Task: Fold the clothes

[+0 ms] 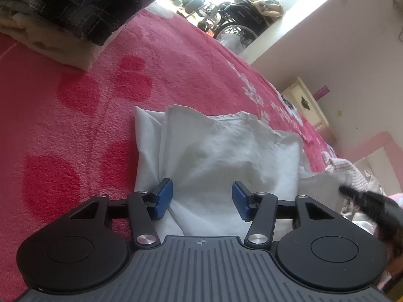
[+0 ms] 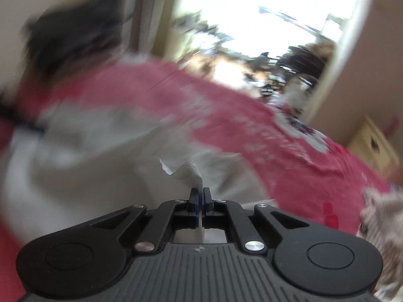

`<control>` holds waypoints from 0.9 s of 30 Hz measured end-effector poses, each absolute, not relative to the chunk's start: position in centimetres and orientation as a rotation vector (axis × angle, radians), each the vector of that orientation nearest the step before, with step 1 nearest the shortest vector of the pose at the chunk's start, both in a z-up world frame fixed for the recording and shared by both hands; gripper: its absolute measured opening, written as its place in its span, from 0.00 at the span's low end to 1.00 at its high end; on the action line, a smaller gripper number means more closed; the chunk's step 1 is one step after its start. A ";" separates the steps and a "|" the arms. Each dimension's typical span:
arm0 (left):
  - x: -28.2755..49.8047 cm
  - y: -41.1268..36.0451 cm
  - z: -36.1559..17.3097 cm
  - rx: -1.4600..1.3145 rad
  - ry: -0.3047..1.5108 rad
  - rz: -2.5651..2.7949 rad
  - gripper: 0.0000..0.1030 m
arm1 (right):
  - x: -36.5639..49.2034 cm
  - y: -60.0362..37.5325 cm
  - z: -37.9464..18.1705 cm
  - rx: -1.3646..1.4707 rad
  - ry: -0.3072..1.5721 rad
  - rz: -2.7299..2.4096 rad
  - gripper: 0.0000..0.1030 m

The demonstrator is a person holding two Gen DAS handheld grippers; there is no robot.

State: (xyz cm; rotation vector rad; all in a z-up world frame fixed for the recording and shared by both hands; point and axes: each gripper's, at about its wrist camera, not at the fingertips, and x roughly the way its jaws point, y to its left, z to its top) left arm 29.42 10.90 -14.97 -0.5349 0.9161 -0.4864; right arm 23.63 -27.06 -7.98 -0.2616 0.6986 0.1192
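On the left of the pink bed (image 1: pixel 75 130), a stack of folded clothes (image 1: pixel 63 20) (plaid on top, cream below) sits well apart from the work area. Nearer the middle lies the white garment (image 1: pixel 221 156), partly folded, with layered edges showing along its far side.

The left hand-held gripper (image 1: pixel 202 197) rests over the near end of this garment with its blue pads (image 1: pixel 165 198) apart. Cloth lies between them, but the pads do not press on it, so this end is not secured.

The right hand-held gripper (image 2: pixel 200 198) has its jaws together, pinched on a thin fold of the white garment (image 2: pixel 186 171). The right wrist view is heavily blurred, so the depth of the pinch cannot be judged.

Likely faults from here:

- Slip at the right hand-held gripper. The pinch appears to hold only a narrow edge; a quick pull could draw the cloth out.
- Drag of the whole garment. With the left jaws apart, nothing anchors the near end, and a pull from the right may slide the piece across the fleecy bed cover instead of folding it.
- Loss of the layers already made. They are loose and may open if lifted unevenly.
- Snagging on the knitted item (image 2: pixel 382 221) at the right edge, which lies near the working path.
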 end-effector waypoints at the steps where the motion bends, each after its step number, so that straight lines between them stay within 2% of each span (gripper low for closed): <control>1: 29.6 10.8 -15.0 -0.538 0.917 -0.484 0.49 | 24.5 -28.6 -7.5 -0.195 0.680 0.098 0.02; 7: 29.6 10.6 -15.0 -0.524 0.914 -0.479 0.48 | 29.6 -36.8 -7.6 0.115 0.619 0.036 0.02; 17: 29.7 10.5 -15.2 -0.519 0.911 -0.471 0.46 | 34.2 -41.6 -13.1 0.321 0.706 -0.007 0.02; 20: 29.7 10.6 -15.2 -0.530 0.911 -0.473 0.46 | 34.7 -42.6 -14.6 0.397 0.747 -0.082 0.13; 23: 29.8 11.0 -15.3 -0.561 0.910 -0.469 0.45 | 34.1 -44.4 -15.2 0.538 0.735 -0.157 0.35; 27: 30.0 11.7 -15.3 -0.618 0.908 -0.456 0.44 | 31.2 -45.5 -13.4 0.612 0.636 -0.255 0.38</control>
